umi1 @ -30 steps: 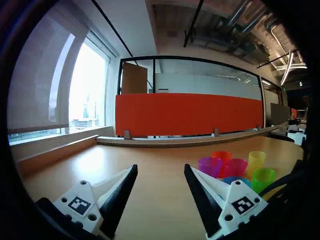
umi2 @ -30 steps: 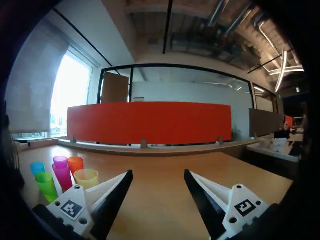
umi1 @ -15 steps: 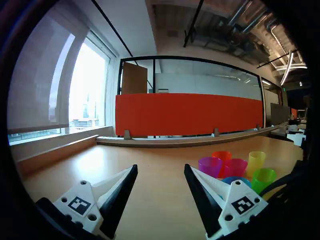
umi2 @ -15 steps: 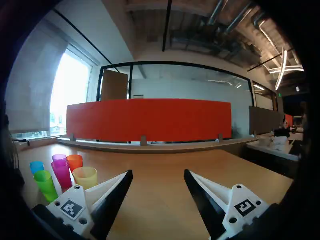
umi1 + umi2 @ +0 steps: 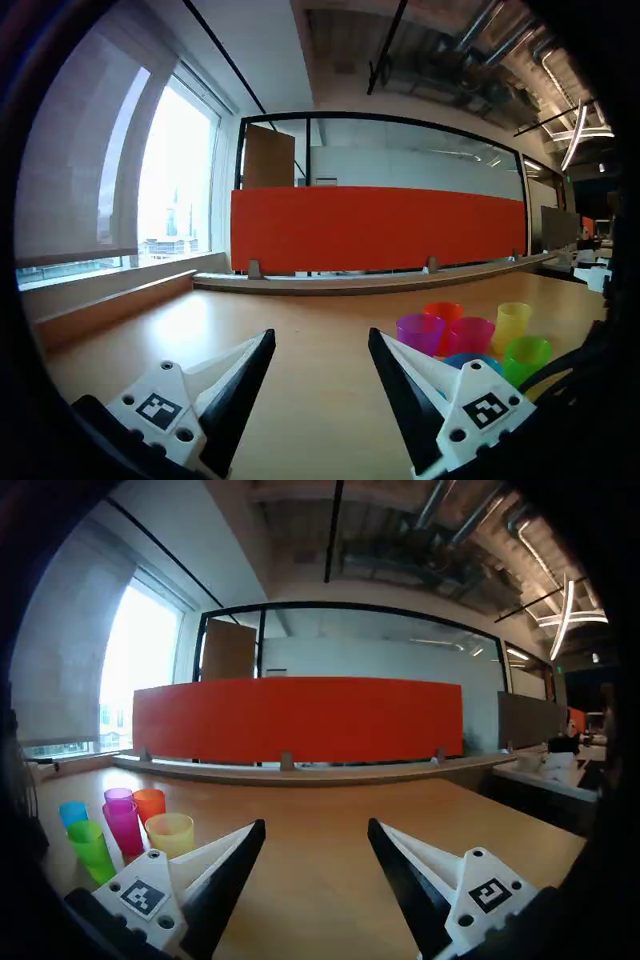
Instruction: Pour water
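Left gripper (image 5: 320, 332) and right gripper (image 5: 316, 823) both sit wide open and empty, and the upright cups (image 5: 470, 334) are bunched between them on the desk (image 5: 240, 312), just right of the left jaws, left of the right.

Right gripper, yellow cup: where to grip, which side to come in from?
Likely the side wall just under the rim: the yellow cup stands upright and widens upward, so it shouldn't slip down. Come from its right in the right gripper view, where bare table lies; the pink cup crowds its left, the orange cup stands behind. The right gripper is open.
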